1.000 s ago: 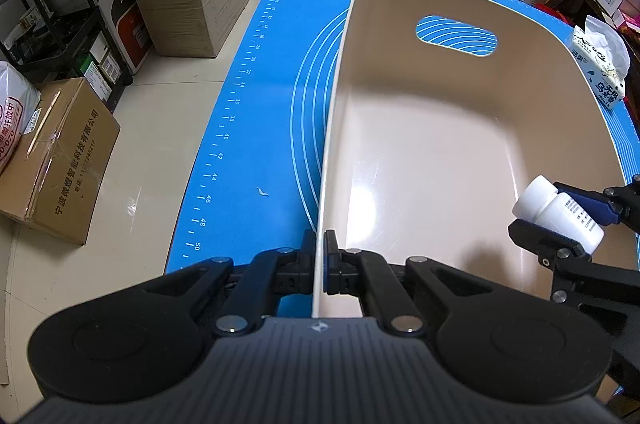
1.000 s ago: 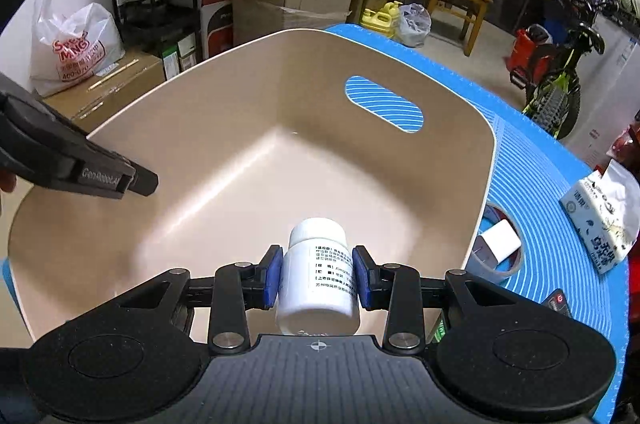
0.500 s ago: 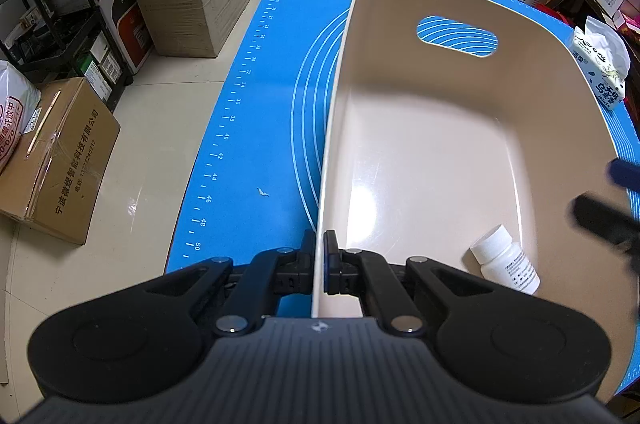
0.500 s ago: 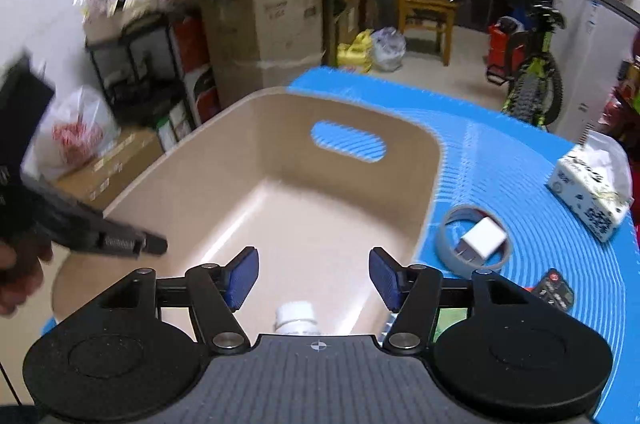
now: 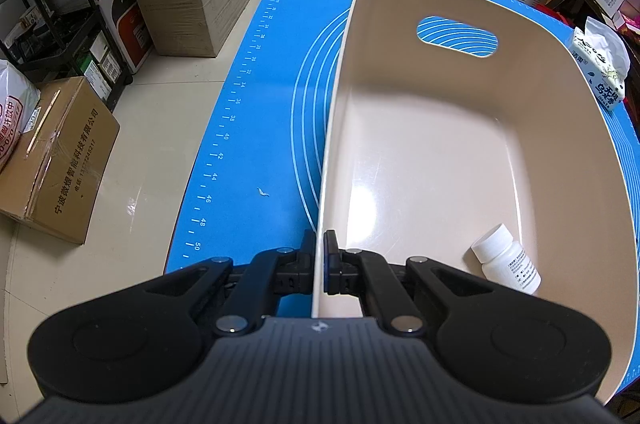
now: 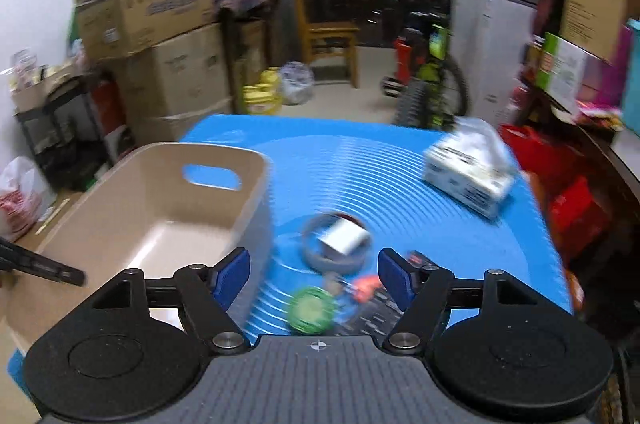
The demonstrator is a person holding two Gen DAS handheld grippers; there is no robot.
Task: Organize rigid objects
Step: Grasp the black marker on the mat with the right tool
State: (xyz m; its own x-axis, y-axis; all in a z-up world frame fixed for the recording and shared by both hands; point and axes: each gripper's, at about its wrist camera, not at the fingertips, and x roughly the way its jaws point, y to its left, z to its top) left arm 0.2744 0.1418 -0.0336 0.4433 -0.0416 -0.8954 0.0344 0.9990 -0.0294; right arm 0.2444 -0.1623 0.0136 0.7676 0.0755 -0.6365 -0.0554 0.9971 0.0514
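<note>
Now bottle (image 5: pixel 506 260) loose in basket (image 5: pixel 400 8)

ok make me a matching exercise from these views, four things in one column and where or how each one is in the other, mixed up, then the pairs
Things:
1. white bottle
2. tissue pack
3. left gripper
4. right gripper

Place or state:
A. open, nothing between the pads, over the blue mat
B. lying on its side inside the beige bin
C. shut on the bin's near wall
D. on the mat, outside the bin, on its far right side

Pairs: 1-B, 2-D, 3-C, 4-A
</note>
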